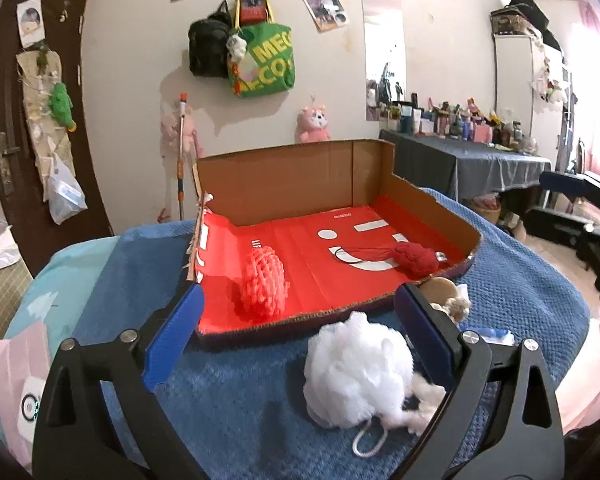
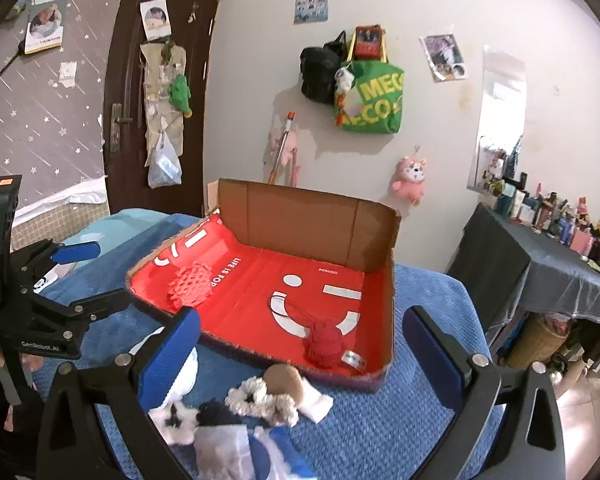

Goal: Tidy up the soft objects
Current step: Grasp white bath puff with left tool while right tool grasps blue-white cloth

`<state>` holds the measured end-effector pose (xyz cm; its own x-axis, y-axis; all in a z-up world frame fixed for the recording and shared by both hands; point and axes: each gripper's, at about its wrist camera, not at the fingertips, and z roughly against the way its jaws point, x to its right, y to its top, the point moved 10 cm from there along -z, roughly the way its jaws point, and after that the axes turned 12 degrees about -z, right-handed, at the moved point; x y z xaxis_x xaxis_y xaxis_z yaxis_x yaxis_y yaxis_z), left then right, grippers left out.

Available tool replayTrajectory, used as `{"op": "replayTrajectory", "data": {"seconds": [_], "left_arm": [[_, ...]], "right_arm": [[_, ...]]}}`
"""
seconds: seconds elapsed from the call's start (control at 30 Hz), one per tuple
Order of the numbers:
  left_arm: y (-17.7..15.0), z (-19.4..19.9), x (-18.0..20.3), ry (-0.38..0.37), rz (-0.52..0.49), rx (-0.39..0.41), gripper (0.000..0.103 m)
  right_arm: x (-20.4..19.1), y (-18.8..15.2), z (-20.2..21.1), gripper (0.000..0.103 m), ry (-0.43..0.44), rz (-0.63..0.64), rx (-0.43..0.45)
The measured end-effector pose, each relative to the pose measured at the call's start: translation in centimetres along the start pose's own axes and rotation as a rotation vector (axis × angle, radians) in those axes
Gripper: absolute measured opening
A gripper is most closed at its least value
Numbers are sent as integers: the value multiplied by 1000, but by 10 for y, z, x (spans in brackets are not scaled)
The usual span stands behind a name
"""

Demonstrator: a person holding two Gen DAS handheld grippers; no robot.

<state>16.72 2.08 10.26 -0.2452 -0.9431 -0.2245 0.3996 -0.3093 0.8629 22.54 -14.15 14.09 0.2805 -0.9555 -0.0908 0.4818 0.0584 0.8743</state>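
Blue bedding (image 1: 240, 408) fills the foreground, where both the left gripper (image 1: 300, 340) and right gripper (image 2: 304, 356) hang spread wide and empty. Just before the red-lined cardboard box (image 1: 432, 208), a white mesh pouf (image 1: 356, 372) and small scrunchies (image 2: 260, 400) wait unsorted. Inside it lie an orange net ball (image 1: 262, 284) and a red knitted piece (image 1: 414, 260), likely already tidied; its low front edge (image 2: 260, 350) leaves easy entry.

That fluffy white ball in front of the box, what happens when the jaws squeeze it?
The white mesh puff looks airy and loosely gathered, so it would probably squash flat and feel very light. Its ruffled folds should catch rather than slip. The cord loop trailing on the blue cover would likely dangle, and a push might drag it along instead of rolling cleanly.
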Motion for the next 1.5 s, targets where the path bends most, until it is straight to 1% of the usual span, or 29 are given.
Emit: {"op": "replayTrajectory", "data": {"seconds": [0.17, 0.23, 0.3, 0.4, 0.53, 0.63, 0.73, 0.97, 1.17, 1.27, 1.33, 1.5], "left_arm": [[-18, 16, 8, 12, 51, 14, 98], [-30, 18, 13, 16, 61, 6, 98], [-41, 16, 20, 4, 57, -14, 98], [-57, 12, 31, -12, 63, -36, 99], [-76, 3, 42, -47, 84, -75, 98], [-84, -6, 45, -57, 91, -107, 98], [-89, -10, 47, -67, 94, -120, 98], [-86, -23, 52, -113, 102, -152, 98], [-81, -43, 53, -108, 79, -189, 98], [-79, -52, 55, -117, 74, -199, 98], [-80, -59, 57, -122, 61, -221, 98], [-85, -69, 62, -142, 46, -259, 98]], "right_arm": [[1, -27, 14, 103, -40, -7, 23], [3, -39, 16, 103, -50, -14, 24], [7, -54, 16, 103, -51, -41, 18], [13, -74, 15, 103, -49, -83, -2], [24, -98, 10, 103, -73, -109, -28], [32, -117, 1, 103, -103, -111, -73], [39, -133, -6, 103, -98, -134, -121], [48, -144, -11, 103, -122, -102, -164], [46, -154, -18, 103, -81, -87, -228], [44, -163, -25, 103, -89, -50, -262], [45, -166, -28, 103, -101, -38, -271], [51, -166, -40, 103, -99, -60, -293]]}}
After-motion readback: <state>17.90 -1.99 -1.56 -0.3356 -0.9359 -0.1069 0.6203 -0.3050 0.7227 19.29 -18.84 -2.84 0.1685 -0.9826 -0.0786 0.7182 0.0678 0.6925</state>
